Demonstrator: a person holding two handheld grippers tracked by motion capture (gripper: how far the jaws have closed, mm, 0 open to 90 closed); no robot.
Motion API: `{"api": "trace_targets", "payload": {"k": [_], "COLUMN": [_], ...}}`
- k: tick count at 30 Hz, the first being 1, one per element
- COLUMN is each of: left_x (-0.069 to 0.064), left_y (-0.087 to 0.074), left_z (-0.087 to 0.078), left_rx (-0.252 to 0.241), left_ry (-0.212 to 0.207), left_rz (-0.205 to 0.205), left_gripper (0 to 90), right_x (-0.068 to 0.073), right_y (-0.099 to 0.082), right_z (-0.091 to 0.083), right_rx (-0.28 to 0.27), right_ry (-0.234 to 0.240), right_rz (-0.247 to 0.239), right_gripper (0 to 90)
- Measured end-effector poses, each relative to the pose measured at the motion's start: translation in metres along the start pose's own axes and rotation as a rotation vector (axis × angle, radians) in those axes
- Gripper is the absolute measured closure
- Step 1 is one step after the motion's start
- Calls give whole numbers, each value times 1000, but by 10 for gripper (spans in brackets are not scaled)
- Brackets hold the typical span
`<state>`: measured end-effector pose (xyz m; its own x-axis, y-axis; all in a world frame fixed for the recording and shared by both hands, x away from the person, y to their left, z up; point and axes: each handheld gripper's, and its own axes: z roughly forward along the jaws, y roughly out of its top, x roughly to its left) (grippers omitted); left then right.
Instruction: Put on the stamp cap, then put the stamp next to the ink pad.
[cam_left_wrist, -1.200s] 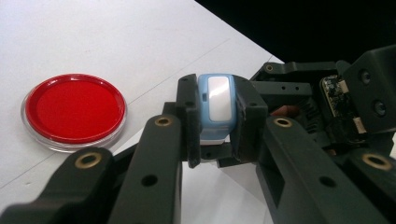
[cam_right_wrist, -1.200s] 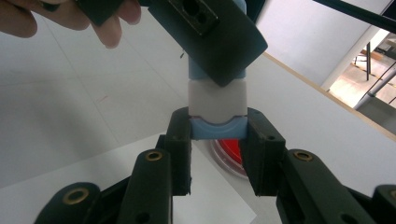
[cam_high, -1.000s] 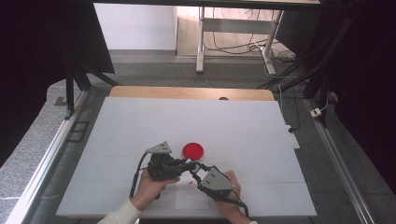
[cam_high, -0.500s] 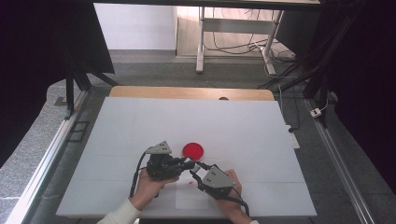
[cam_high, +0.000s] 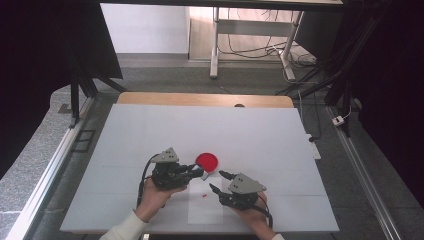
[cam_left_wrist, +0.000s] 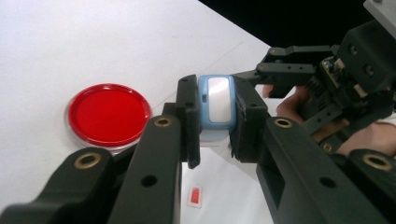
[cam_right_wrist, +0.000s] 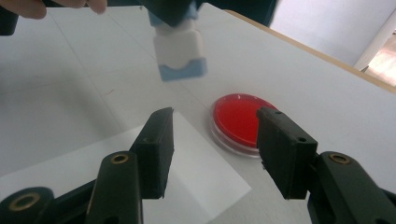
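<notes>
Small blue-and-white block (cam_left_wrist: 216, 106) (a capped, stamp-like piece, blue casing around a pale face), clamped between the black jaws of the left gripper (cam_left_wrist: 216, 122) and held up off the white table (cam_high: 150, 130), not resting on it. Seen from the right gripper view as a white body with a blue end (cam_right_wrist: 180, 51) hanging downward, long axis roughly upright, tilted a little. Below and just beside it on the table, a red round dish with a clear rim (cam_high: 207, 161), lying flat; nearer the person, a white paper sheet (cam_right_wrist: 140, 186) and a tiny red mark on it (cam_left_wrist: 195, 196).

Right gripper (cam_right_wrist: 212, 149) with jaws well apart, holding nothing, low over the sheet and pointed toward the block and the dish. Block up and slightly left of the gap between those jaws, farther away than the tips, so not yet between them. In the high view, the two grippers near each other at the near edge, left gripper (cam_high: 196, 171) tip close to the dish, right gripper (cam_high: 218, 181) just short of it.

Judged as a handover or two-handed pull in preparation: left hand the nearer one, already gripping; right jaws needing to rise and advance to straddle the free blue end, across the upright axis.
</notes>
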<state>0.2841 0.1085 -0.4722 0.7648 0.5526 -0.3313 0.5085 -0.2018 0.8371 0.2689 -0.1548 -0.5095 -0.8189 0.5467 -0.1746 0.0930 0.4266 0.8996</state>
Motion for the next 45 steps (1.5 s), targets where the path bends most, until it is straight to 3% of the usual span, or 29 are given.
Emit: {"api": "trace_targets", "payload": {"k": [11, 22, 45], "left_x": [6, 19, 45], "left_y": [2, 0, 4], "left_z": [-5, -6, -14], "left_rx": [32, 76, 116], "left_ry": [36, 128, 201], "left_rz": [24, 57, 56], "left_gripper": [754, 753, 752], "right_x": [-38, -62, -74], "right_y": [-17, -32, -48], "right_z": [-31, -61, -81], "right_rx": [57, 72, 98], "right_ry": [-3, -45, -71], "right_rz": [92, 153, 189], "right_gripper": [453, 449, 445]}}
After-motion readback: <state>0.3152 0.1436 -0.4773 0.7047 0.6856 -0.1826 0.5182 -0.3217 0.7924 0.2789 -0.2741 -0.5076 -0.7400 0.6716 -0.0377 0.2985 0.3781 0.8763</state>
